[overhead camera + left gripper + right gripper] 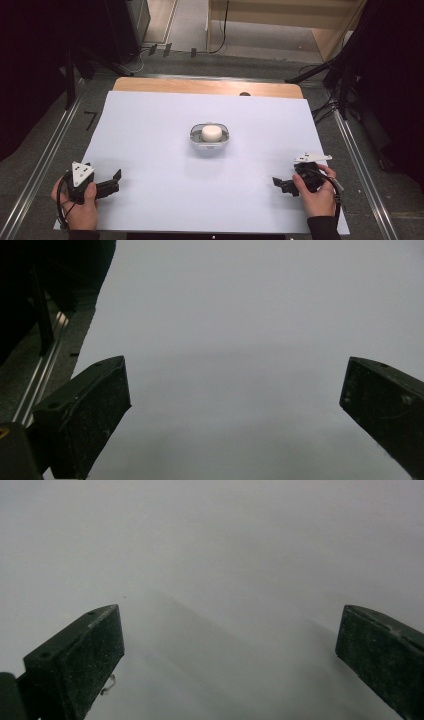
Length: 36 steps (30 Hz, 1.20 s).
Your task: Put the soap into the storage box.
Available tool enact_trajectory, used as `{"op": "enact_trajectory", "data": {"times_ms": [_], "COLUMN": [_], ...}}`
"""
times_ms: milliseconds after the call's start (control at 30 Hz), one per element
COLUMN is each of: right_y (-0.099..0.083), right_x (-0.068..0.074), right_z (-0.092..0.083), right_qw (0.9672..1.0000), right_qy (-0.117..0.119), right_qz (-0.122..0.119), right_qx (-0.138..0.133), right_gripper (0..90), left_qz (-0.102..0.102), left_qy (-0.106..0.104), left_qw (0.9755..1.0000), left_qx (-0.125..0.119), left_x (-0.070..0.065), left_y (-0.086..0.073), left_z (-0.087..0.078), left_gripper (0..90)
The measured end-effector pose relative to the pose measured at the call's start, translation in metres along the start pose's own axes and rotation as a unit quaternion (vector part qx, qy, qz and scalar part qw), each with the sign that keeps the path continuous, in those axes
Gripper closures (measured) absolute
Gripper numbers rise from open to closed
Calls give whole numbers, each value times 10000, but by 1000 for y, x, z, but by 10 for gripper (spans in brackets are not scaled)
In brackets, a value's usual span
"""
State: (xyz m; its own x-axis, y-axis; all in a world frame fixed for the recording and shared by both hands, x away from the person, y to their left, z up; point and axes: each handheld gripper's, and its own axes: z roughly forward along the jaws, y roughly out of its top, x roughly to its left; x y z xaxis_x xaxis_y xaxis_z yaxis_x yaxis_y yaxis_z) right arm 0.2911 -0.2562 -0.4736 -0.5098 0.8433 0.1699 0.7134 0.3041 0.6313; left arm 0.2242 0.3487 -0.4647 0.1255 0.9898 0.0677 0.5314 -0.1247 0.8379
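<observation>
I hold my left gripper (114, 181) low at the near left corner of the table, my left hand (80, 202) wrapped around its body and its grey three-cornered plate (81, 172) facing up. Its jaws are spread wide with nothing between them; in the left gripper view the left gripper (235, 395) looks along its two black jaws at bare pale sheet (240, 315), with the table's edge and a metal rail (42, 375) off to one side. My right gripper (280, 184) sits at the near right of the table in my right hand (319, 192), pointing inward toward the middle, its own grey plate (312, 158) above it and its cable running back by my wrist. In the right gripper view the right gripper (230, 635) is parted just as widely, the jaws far apart and holding nothing, with only the pale sheet ahead of them. Neither pair of jaws grips anything; whether their tips rest on the sheet I cannot tell. In the middle of the sheet (150, 140), well apart from both grippers and roughly between them but farther from me, stands a small grey-rimmed dish (196, 135) with a white round object (211, 133) sitting inside it. A strip of bare wooden tabletop (200, 87) shows beyond the sheet's far edge.
</observation>
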Motion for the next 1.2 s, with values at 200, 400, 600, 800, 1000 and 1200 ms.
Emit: {"op": "enact_trajectory", "data": {"times_ms": [200, 400, 600, 800, 1000, 1200], "right_y": [-10, -23, -38, -49, -56, -65], "right_x": [-10, -20, -29, -35, -40, -45], "right_z": [-10, -18, -27, -37, -45, -49], "right_qw": [9999, 9995, 9988, 9978, 9963, 9956], "right_qy": [-47, -162, -255, -331, -407, -371], "right_qz": [114, 257, 381, 442, 481, 513], "right_qx": [-53, -86, -157, -358, -584, -692], "right_gripper": [0, 0, 0, 0, 0, 0], "left_qz": [5, 6, 2, -12, -15, -15], "left_qy": [-4, -8, -15, -22, -21, -32], "left_qw": [10000, 10000, 10000, 10000, 10000, 10000], "left_qx": [11, 11, 13, 13, 15, 11], "left_x": [0, 0, 0, 0, 0, 1], "left_y": [0, 0, 0, 0, 0, 0], "left_z": [0, 0, 0, 0, 0, 1], "left_gripper": [2, 2, 2, 2, 1, 2]}}
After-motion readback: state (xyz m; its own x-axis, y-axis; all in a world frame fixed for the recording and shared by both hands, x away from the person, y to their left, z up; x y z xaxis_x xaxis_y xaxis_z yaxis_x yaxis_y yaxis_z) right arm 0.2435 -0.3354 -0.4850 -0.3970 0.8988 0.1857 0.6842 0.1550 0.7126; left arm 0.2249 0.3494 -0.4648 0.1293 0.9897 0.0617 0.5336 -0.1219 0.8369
